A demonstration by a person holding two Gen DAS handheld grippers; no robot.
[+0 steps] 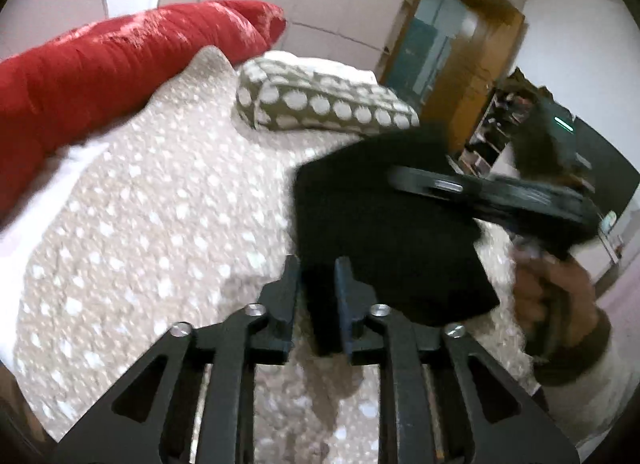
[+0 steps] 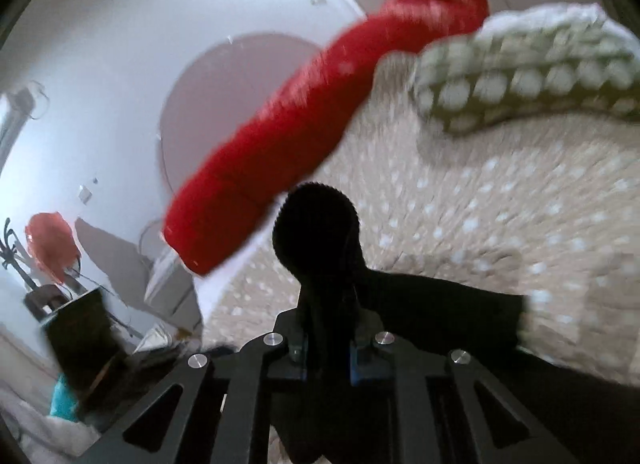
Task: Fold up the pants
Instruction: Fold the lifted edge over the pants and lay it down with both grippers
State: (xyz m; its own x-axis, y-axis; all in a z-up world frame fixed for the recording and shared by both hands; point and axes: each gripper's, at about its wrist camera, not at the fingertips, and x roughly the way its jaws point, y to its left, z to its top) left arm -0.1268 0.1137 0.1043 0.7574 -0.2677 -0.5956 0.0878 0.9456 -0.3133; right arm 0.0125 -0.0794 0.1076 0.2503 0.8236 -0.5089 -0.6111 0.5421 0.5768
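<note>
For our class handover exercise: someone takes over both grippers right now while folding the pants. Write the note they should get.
Left gripper: shut on an edge of the black pants, which are lifted over the dotted bedspread.
Right gripper: shut on a bunched bit of the same pants, with fabric bulging out above its fingers.
Around: a red bolster and a dotted pillow lie further back on the bed.
Done: the pants look already folded into a compact, thick piece, though blur hides the details.
Left: probably lay them flat on the bedspread, finish any remaining fold, then release both grips.
</note>
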